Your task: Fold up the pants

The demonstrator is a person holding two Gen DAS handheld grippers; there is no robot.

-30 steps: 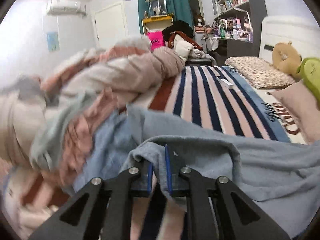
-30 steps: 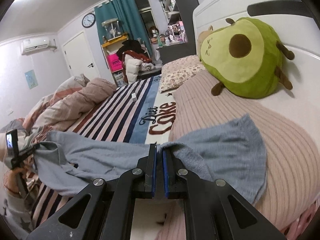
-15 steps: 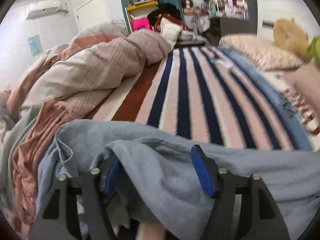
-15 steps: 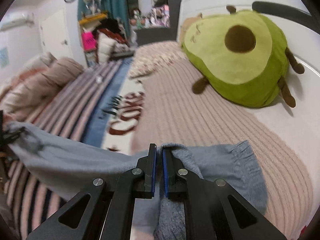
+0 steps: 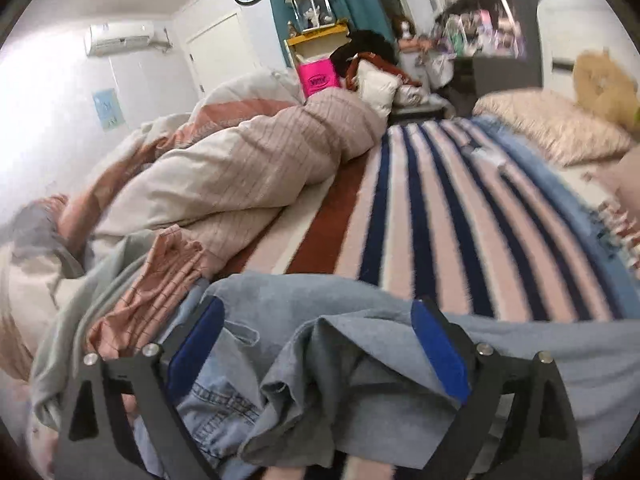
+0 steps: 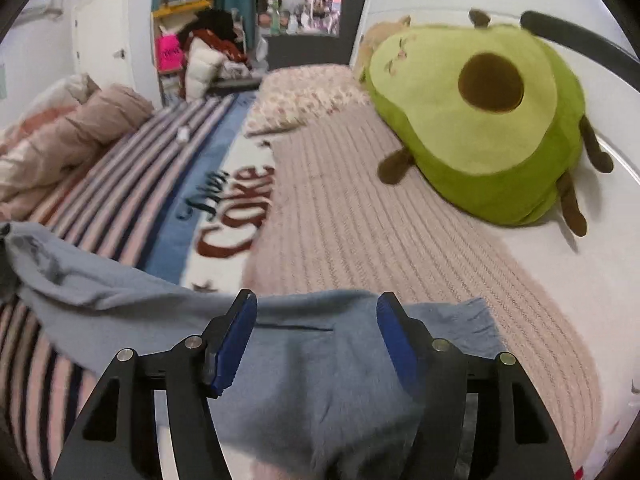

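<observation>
The grey-blue pants (image 5: 352, 360) lie across the near edge of the striped bed. Their waist end is bunched between the fingers of my left gripper (image 5: 316, 344), whose jaws are opening and stand wide with the blue pads off the cloth. In the right wrist view the leg end of the pants (image 6: 320, 368) lies flat on the ribbed pink blanket (image 6: 400, 240). My right gripper (image 6: 318, 332) hangs over it with its jaws opening, and the pads are clear of the fabric.
A rumpled pink and cream duvet (image 5: 240, 168) is heaped on the left of the bed. A green avocado plush (image 6: 480, 120) and a floral pillow (image 6: 308, 96) rest by the white headboard. A denim piece (image 5: 216, 408) lies under the pants' waist. Striped sheet (image 5: 440, 220) stretches behind.
Both grippers were shut on the pants and have let go, their jaws spreading apart. The pants dropped from being held stretched to lying on the bed. Both hands moved in closer over the cloth.
</observation>
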